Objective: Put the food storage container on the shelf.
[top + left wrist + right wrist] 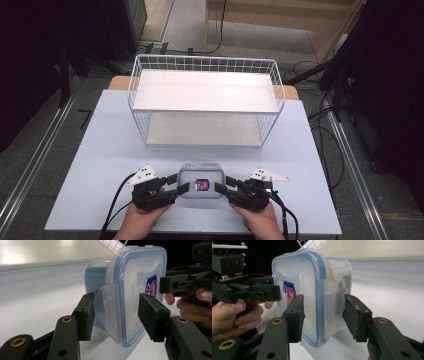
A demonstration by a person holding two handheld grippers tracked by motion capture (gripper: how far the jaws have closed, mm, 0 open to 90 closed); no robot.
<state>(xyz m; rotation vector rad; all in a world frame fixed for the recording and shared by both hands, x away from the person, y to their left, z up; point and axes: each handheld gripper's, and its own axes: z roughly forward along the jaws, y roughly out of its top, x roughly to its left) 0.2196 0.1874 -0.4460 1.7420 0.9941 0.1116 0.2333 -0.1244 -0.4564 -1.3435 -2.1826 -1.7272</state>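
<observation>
We see a clear rectangular plastic food container with a blue-rimmed snap lid (201,180) lying flat on the pale blue tabletop (100,150), near the front edge, lid up and its long axis running left to right between the two hands. A small red and blue label (201,185) sits on the lid. The left gripper (176,185) has its jaws spread around the container's left end, one pad (85,315) against the side latch flap, the other pad (151,315) over the lid; whether they press we cannot tell. The right gripper (223,186) straddles the right end likewise, jaws apart. Behind stands a white wire basket shelf (205,102). Contents inside the container are blurred in the right gripper view.
</observation>
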